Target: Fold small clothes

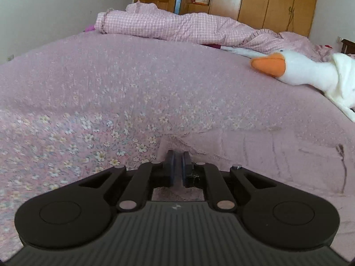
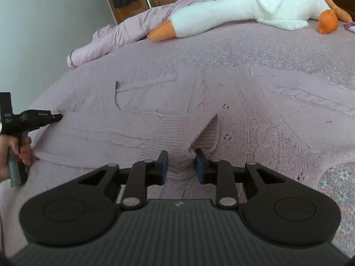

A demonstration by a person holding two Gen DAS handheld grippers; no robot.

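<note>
Sweater: pale pink knitted sweater [image 2: 155, 115] lies spread flat on the bed [image 1: 111, 84], ahead of both pairs of fingers; it is nearly the same colour as the floral bedspread, so its edges are hard to pick out.
Left gripper: left gripper [image 1: 177, 166] has its fingers almost fully together, with only a thin slit between the blue pads; the sweater's edge sits right at the tips, and a thin layer of knit seems pinched there, though I cannot be sure.
Left-side risk: if only a few loops of knit are caught, the edge could slip out as soon as it is lifted; the fingers could also snag the bedspread beneath and drag it along.
Person's hand: hand [image 2: 21, 148] grips the left handle, seen from the right wrist view at the garment's far left edge.
Right gripper: right gripper [image 2: 180, 166] stands partly open, with a raised ridge of knit bunched between the fingers; nothing is clamped yet.
Right-side risk: closing here may gather several layers, giving a lumpy, crooked fold; if the two sides rise unevenly, the knit would stretch or skew.
Plush goose: white plush goose [image 2: 233, 11] lies well beyond the fingertips, past the sweater; a wide sweep of cloth could brush it.
</note>
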